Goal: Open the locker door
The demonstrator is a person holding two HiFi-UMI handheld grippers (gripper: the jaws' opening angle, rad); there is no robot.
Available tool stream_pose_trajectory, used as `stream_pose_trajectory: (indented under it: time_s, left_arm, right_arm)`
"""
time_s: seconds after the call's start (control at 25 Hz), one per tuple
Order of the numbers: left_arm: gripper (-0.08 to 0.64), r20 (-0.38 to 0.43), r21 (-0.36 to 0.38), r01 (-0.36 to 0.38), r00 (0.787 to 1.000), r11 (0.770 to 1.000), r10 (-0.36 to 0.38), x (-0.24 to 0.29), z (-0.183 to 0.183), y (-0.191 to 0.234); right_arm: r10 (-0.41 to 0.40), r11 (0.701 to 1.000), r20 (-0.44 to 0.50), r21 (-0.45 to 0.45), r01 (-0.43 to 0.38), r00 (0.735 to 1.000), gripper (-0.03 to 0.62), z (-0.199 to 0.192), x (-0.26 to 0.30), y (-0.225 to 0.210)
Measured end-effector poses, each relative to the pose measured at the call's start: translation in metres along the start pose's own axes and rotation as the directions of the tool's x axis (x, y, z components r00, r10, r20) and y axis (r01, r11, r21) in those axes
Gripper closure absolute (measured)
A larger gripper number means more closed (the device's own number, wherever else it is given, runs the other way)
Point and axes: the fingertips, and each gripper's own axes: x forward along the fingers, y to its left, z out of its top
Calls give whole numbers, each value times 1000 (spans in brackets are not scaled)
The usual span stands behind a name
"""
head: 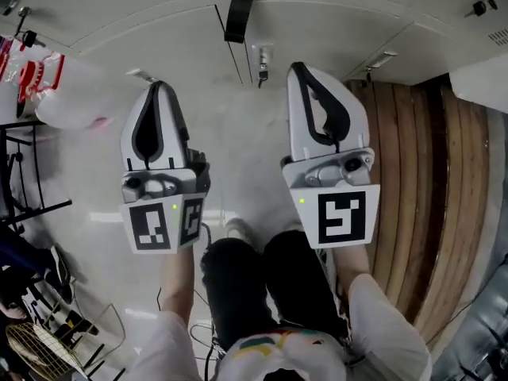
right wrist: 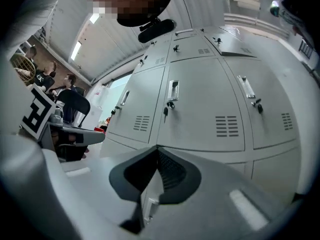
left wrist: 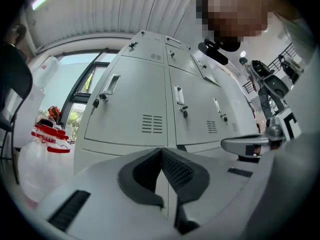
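Note:
A bank of grey lockers (head: 333, 22) stands ahead of me, and every door I can see is closed. The door straight ahead has a handle (head: 263, 55) with a key (head: 261, 75) hanging under it. That handle (right wrist: 173, 90) and key (right wrist: 170, 105) also show in the right gripper view, and in the left gripper view the same handle (left wrist: 178, 95) sits at the centre. My left gripper (head: 159, 86) (left wrist: 161, 151) is shut and empty, held short of the lockers. My right gripper (head: 297, 67) (right wrist: 157, 149) is shut too, with nothing in it, its tip just right of the key.
A wooden slatted bench (head: 413, 173) runs along the right. A white plastic bag (head: 63, 94) with red-and-white items leans by the lockers at the left, beside a black rack (head: 16, 173). Cables lie by my feet. People (right wrist: 47, 76) sit far off to the left.

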Motion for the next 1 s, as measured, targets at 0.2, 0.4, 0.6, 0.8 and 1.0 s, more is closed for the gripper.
stream_pose_trajectory:
  time_s: [0.2,0.4,0.6,0.8,1.0]
  left_arm:
    - [545,33,66,-10,999,998,8,-9,-63,7]
    - [545,42,63,-4,999,998,2,-19,-62,-1]
    - [545,69,31,30,997,999,-32,-26,-68,-16]
    - [545,61,69,66,996,995,-71,-26,-87,-27]
    - [545,69,146,82,993,986,-93,-21,-97,-20]
  right_arm:
    - [23,1000,78,3,-24,997,588,-67,-4,11]
    - [50,997,97,57,-56,994,588,-68,-11,21]
    - [90,994,114,44,-95,989,588,-65,-22,25]
    - [94,995,101,25,-97,990,588,-79,-24,29]
    - [134,990,91,40,-138,987,588,-99,2,57]
